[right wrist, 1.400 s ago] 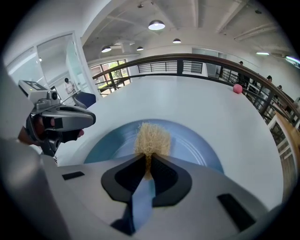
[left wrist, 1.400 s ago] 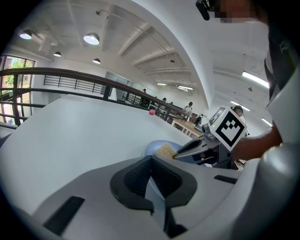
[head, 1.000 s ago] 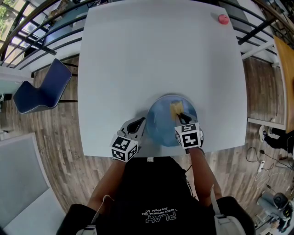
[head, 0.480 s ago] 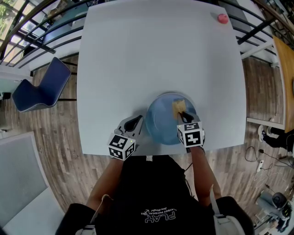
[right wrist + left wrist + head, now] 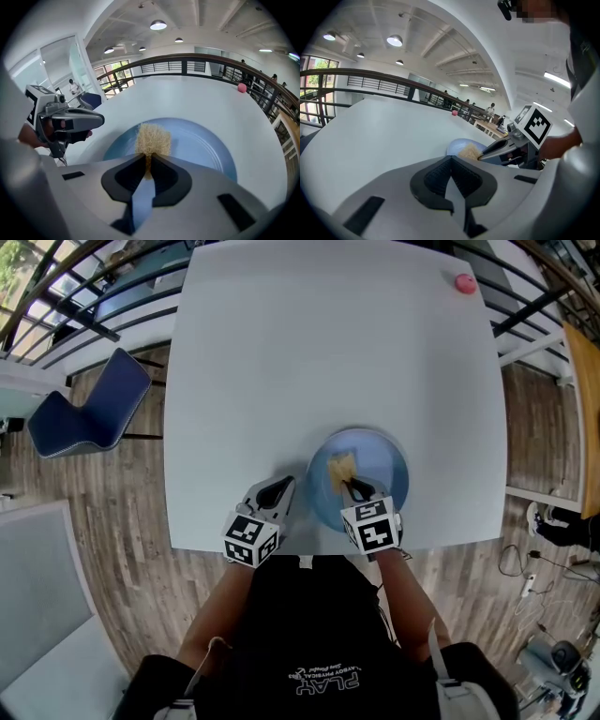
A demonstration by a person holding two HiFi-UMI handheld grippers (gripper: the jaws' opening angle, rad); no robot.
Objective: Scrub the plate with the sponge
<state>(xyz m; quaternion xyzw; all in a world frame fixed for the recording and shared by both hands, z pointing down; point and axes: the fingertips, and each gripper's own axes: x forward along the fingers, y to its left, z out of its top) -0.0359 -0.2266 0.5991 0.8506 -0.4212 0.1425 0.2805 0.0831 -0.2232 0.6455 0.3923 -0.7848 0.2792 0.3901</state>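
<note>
A round blue plate lies on the white table near its front edge. My right gripper is shut on a tan fibrous sponge, which rests on the left part of the plate. My left gripper is shut with nothing in it. It sits on the table just left of the plate, apart from it. In the left gripper view the plate, the sponge and the right gripper show ahead to the right.
A small pink ball lies at the table's far right corner. A blue chair stands on the wooden floor to the left. A dark railing runs behind the table.
My right gripper has dragged the sponge leftward across the plate, from its right-centre to its left part. The left gripper has barely moved.
</note>
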